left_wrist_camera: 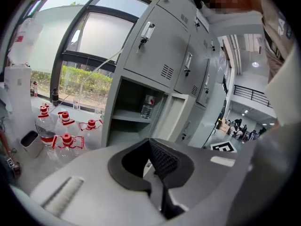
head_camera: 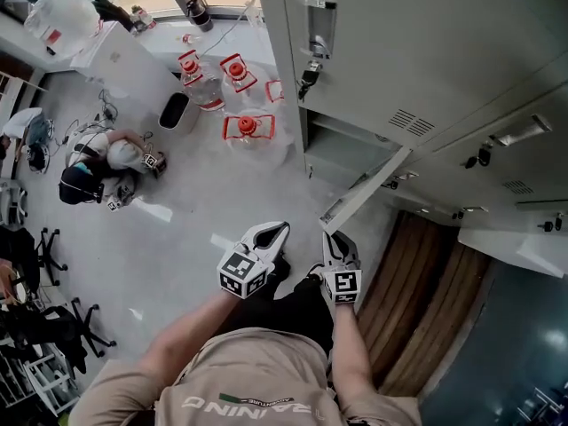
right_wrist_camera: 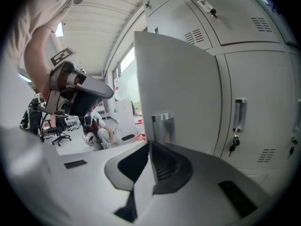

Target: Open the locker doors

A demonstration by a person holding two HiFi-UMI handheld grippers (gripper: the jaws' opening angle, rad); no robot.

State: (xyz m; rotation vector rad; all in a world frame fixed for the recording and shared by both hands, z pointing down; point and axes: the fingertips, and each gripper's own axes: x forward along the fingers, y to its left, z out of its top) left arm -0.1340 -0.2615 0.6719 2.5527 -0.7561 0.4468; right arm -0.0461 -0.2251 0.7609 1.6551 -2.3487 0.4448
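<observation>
**Locker bank, end column.** The right tongs are clenched on the free edge of the open door. The door stands swung out from its compartment, and its handle shows just above the jaws. The left tongs are clenched on nothing, apart from the lockers. The upper door above the compartment is closed. The head view hides most of the compartment's interior. Only the left gripper view shows a bottle on the shelf inside. The far lockers are cut off by the frame edge.
</observation>
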